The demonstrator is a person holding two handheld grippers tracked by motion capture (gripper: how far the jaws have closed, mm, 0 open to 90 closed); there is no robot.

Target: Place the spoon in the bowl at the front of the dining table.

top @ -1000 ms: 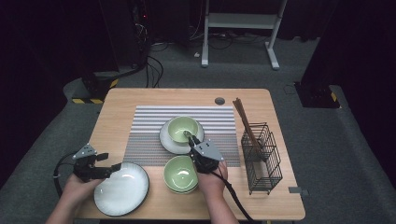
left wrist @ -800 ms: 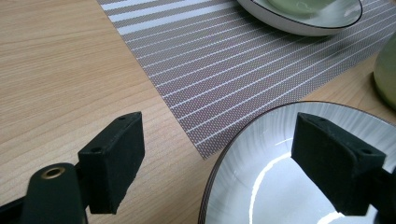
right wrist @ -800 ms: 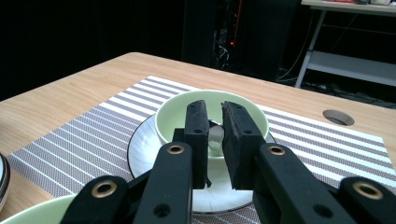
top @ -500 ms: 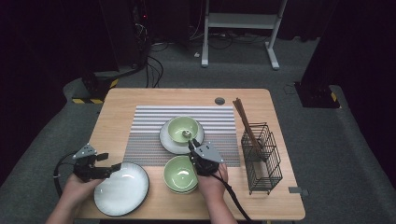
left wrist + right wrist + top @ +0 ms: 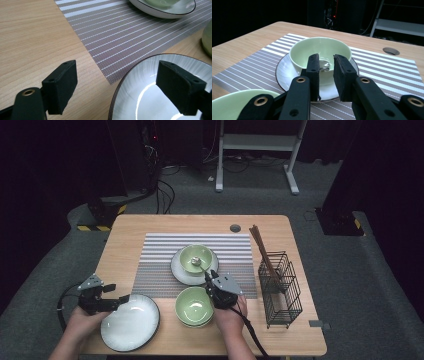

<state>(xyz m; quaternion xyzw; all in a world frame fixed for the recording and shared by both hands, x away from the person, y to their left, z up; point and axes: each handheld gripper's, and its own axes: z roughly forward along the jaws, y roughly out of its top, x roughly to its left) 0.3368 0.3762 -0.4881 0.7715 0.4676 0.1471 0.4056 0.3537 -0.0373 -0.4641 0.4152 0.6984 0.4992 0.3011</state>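
Observation:
A pale green bowl (image 5: 196, 255) (image 5: 322, 47) stands on a white saucer plate (image 5: 181, 272) (image 5: 287, 75) on the striped placemat (image 5: 155, 265). A metal spoon (image 5: 198, 263) (image 5: 324, 68) lies in it, handle toward me. My right gripper (image 5: 207, 278) (image 5: 326, 58) is at the bowl's near rim. Its jaws have just been opening, and the spoon handle sits between the pads without being pressed. My left gripper (image 5: 122, 299) (image 5: 116, 75) is open, its jaws straddling the rim of a white plate (image 5: 131, 324) (image 5: 155, 100).
A second green bowl (image 5: 194, 306) (image 5: 227, 105) sits just left of my right hand. A black wire basket (image 5: 281, 290) holding chopsticks (image 5: 260, 245) stands at the right. A cable hole (image 5: 235, 228) (image 5: 391, 51) lies near the far edge.
Both hands stay about where they were. The spoon still lies in the far bowl.

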